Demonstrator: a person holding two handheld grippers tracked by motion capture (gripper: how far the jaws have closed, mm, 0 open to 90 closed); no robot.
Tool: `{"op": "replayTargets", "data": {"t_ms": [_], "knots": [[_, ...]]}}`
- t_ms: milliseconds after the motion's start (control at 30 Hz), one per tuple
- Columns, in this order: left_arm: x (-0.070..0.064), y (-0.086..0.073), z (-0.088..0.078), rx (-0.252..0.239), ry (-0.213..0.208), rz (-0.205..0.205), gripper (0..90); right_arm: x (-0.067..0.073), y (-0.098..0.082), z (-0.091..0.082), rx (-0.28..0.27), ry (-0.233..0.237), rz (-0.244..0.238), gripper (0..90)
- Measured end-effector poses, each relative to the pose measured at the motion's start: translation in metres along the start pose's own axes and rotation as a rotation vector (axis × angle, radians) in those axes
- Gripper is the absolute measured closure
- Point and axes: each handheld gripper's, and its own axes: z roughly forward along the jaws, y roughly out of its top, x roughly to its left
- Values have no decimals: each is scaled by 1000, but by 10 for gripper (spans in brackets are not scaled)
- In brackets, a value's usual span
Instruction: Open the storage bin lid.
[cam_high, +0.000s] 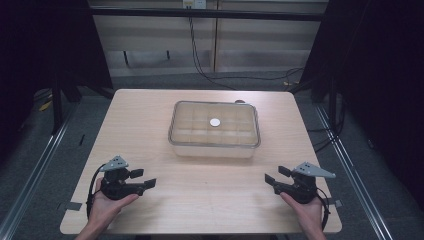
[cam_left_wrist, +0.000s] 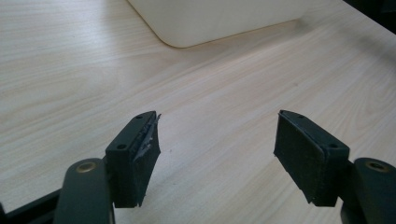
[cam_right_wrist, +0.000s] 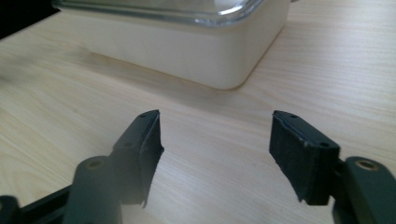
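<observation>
— What sits on the worktop (cam_high: 150, 125)?
— A lidded rectangular container (cam_high: 214, 129), central, toward the far side, with a small round disc (cam_high: 215, 122) on its clear lid.
— And the tools?
— The left tool (cam_high: 145, 181) and right tool (cam_high: 272, 176) rest near the front corners, well apart from the container, both spread with nothing between them.

A light wooden table (cam_high: 150, 125) is standing on a grey floor (cam_high: 40, 165), with dark metal rails (cam_high: 30, 170) running along both sides. Black cables (cam_high: 200, 60) are trailing down a pale panelled wall (cam_high: 260, 45) and across the floor behind the table. Black curtains (cam_high: 390, 75) are hanging at either side.
</observation>
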Motion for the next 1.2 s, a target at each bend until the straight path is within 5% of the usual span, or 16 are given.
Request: {"op": "replayTargets", "data": {"t_ms": [167,300,500,833,933,1000,1067,1167,1200], "knots": [[2,0,4,17,9,7,304,1,2,-2,-23,22,27,374],[1,1,6,22,40,5,309,5,4,-4,-57,19,-15,477],[0,3,3,-20,0,75,394,9,11,-4,-12,35,11,364],[5,4,11,-57,-50,82,462,5,29,3,-12,52,5,334],[5,4,12,-21,-53,64,459,4,33,9,-7,57,-7,334],[4,7,13,51,-24,69,376,2,41,13,-4,62,-4,332],[3,10,15,60,-36,39,341,1,44,14,-7,68,-7,331],[1,19,17,68,-19,67,324,-1,56,14,1,82,-8,325],[2,23,18,59,-21,45,316,-4,65,12,-18,82,-1,309]]}}
